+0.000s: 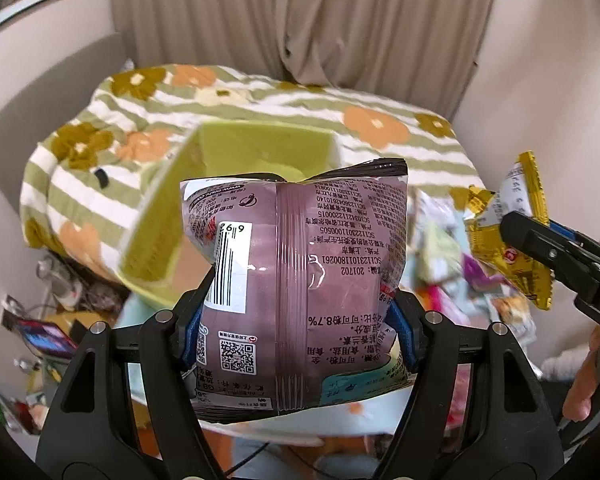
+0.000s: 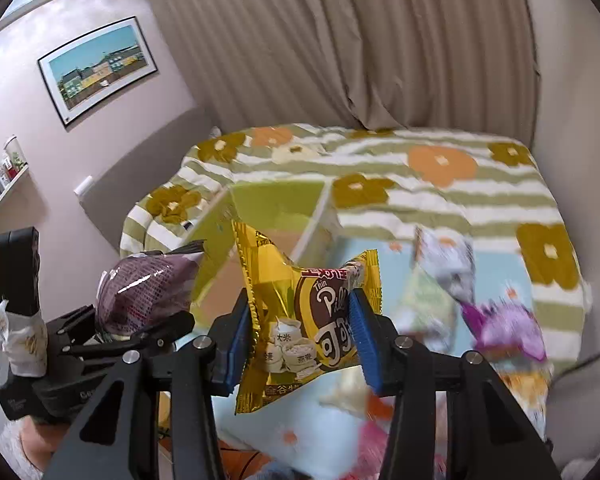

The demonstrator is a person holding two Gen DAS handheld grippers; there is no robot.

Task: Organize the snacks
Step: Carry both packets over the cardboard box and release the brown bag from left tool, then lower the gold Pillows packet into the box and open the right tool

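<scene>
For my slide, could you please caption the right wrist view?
Right claw grips yellow packet before green box.

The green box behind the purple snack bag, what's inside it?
The green box shows only bare green walls and floor where visible. Its near part is covered by the purple snack bag, so anything there cannot be seen.
</scene>
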